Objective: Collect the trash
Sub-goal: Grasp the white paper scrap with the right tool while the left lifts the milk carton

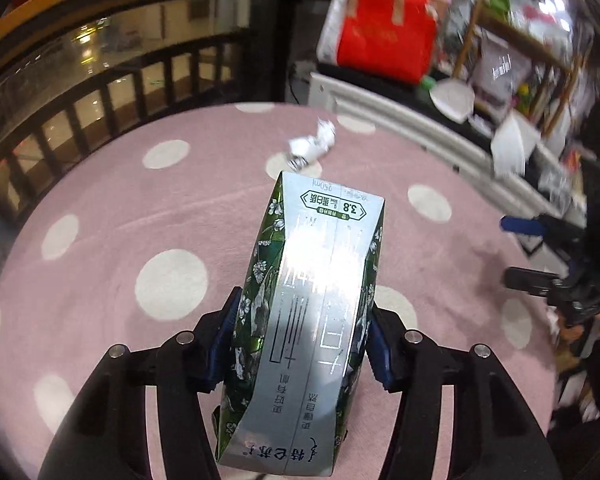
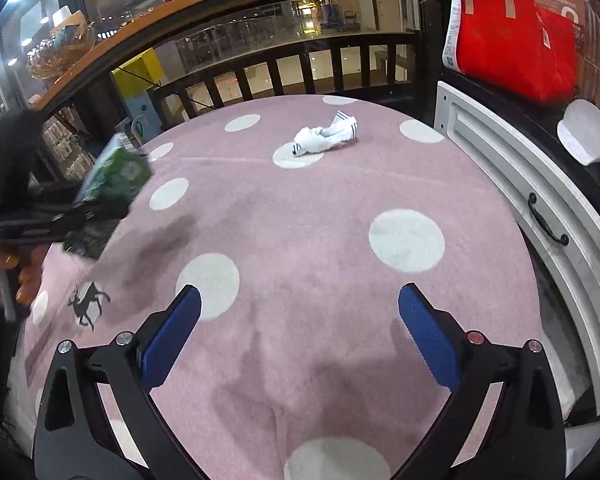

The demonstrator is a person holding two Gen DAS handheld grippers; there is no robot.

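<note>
Left wrist view is filled by the milk carton [image 1: 312, 320] clamped in my left gripper [image 1: 300, 344]: both blue pads [image 1: 222, 340] press its green flowered sides, and its silver face with printed text points up at the lens, lifted above the pink rug [image 1: 100, 208] with white dots. Past the carton's far end lies a crumpled white sock [image 1: 312, 146] on the rug. At the right edge I can see my right gripper [image 1: 540, 256] from the side, dark with a blue pad, its fingers apart.

Only the right wrist view shows that gripper head on: my right gripper [image 2: 299, 320] is spread wide with nothing between its fingers [image 2: 172, 332], hovering over the rug [image 2: 320, 260]. It shows the sock [image 2: 326, 136] more sharply, black stripes at its cuff, lying partly on a white dot at the far side. At the left edge the carton [image 2: 112, 184] appears blurred, held off the rug in the left gripper [image 2: 60, 220]. This view alone shows a small black deer figure [image 2: 88, 304] printed on the rug near left, a white drawer front [image 2: 520, 184] with a dark handle along the right, and a red bag [image 2: 512, 36] at far right.
</note>
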